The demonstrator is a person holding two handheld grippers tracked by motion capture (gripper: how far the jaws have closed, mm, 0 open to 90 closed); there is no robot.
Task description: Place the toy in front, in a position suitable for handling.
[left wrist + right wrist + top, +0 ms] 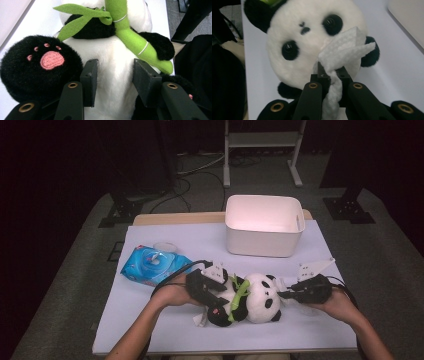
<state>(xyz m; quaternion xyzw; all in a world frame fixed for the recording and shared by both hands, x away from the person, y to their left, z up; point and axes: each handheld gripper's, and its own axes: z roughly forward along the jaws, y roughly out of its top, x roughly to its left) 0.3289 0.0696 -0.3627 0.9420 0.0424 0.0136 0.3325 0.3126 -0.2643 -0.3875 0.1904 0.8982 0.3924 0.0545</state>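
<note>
High view: the plush panda (250,299) lies on the table (150,330) between the two tongs, the left gripper (210,292) at its body, the right gripper (286,295) at its face.

Left gripper view: the jaws clamp the panda's (113,67) white belly, and the fur dents under them. It looks soft and light, so the thick middle is the sensible hold.

Right gripper view: the jaws are pinched tight on a wet wipe (344,52), limp and thin, pressed against the panda's (309,47) cheek just ahead.
</note>
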